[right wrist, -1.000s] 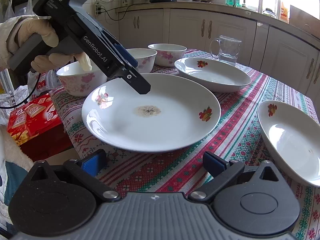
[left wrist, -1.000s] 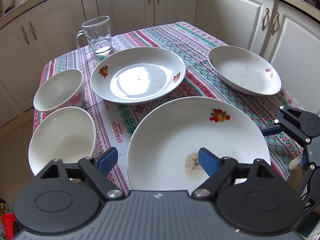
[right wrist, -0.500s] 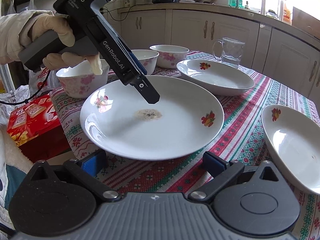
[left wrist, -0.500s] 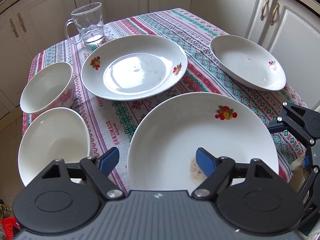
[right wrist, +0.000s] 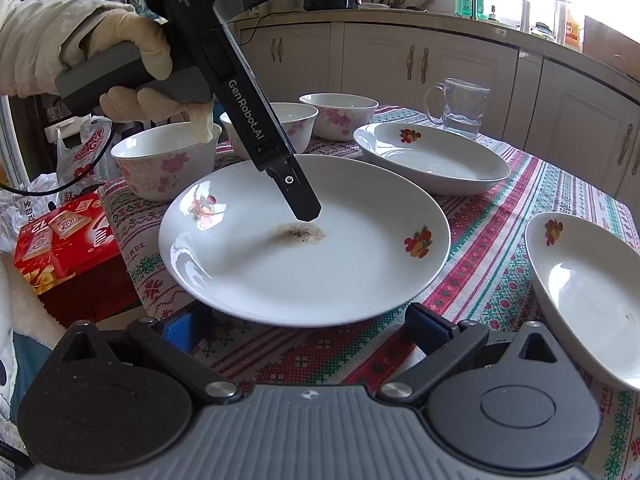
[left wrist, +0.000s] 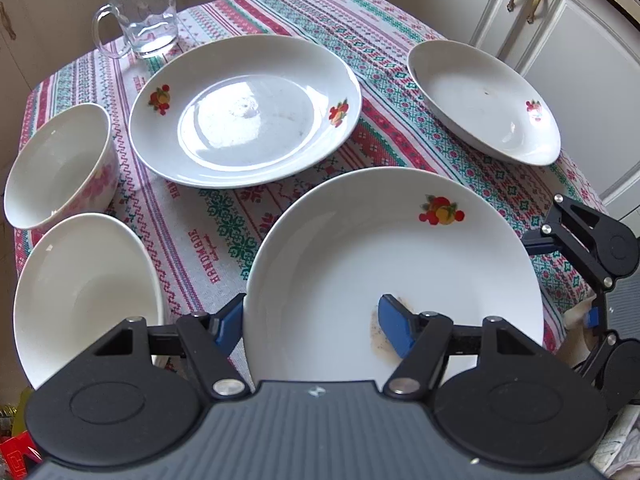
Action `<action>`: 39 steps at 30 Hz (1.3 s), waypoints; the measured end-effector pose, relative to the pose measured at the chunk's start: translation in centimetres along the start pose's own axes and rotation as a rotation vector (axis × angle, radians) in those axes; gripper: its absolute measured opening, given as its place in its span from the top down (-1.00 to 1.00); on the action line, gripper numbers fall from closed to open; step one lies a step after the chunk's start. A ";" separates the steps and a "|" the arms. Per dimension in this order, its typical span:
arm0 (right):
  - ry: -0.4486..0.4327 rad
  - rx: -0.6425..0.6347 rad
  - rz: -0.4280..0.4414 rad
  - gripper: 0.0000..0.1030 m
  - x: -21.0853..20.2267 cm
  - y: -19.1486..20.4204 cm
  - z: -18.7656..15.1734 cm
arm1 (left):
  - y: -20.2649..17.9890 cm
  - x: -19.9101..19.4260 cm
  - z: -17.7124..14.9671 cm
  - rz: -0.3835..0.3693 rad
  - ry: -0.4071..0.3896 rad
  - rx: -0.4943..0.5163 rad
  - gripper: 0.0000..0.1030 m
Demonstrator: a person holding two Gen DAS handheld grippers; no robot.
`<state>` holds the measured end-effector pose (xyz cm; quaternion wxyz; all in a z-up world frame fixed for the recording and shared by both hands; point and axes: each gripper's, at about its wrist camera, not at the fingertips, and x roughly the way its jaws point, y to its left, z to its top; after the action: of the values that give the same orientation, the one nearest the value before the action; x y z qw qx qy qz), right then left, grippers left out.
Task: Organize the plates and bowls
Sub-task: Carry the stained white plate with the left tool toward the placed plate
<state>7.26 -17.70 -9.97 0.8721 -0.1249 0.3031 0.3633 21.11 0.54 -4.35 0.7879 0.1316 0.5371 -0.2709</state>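
one plate is the target here, the near plate [left wrist: 392,264] with the fruit motif and a brown smear, sitting on the patterned tablecloth [left wrist: 224,236] at the table's near edge, and the left gripper [left wrist: 312,322] has just been closing across its rim, one blue pad outside the edge, the other over the dish, the rim between them but not yet visibly pinched. that steep downward tilt looks chosen to bite the rim for a lift. beyond it sits a second large plate [left wrist: 244,108], probably the stacking spot, with a deep plate [left wrist: 484,100] to the right. two bowls [left wrist: 60,164] wait at the left, a glass mug [left wrist: 140,12] at the far corner. the right gripper [right wrist: 308,330] hangs off the table edge, jaws apart and empty, seemingly standing by.
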 end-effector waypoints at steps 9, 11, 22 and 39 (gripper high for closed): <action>-0.004 -0.012 -0.003 -1.00 0.4 0.3 0.3 | -0.3 0.4 0.7 0.002 0.056 0.051 -0.35; 0.000 -0.008 -0.003 -1.00 0.4 0.3 0.3 | -0.4 0.4 0.8 0.005 0.058 0.059 -0.35; 0.021 -0.014 0.000 -1.00 -0.1 -0.3 0.2 | -0.4 0.7 1.4 -0.049 0.078 0.023 -0.37; 0.045 0.008 0.007 -1.00 -1.1 -1.1 0.4 | -1.0 -0.4 1.7 -0.087 0.050 0.029 -0.38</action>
<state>7.57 -18.89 -8.96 0.8643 -0.1284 0.3246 0.3621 21.78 -1.04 -3.26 0.7597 0.1262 0.5580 -0.3092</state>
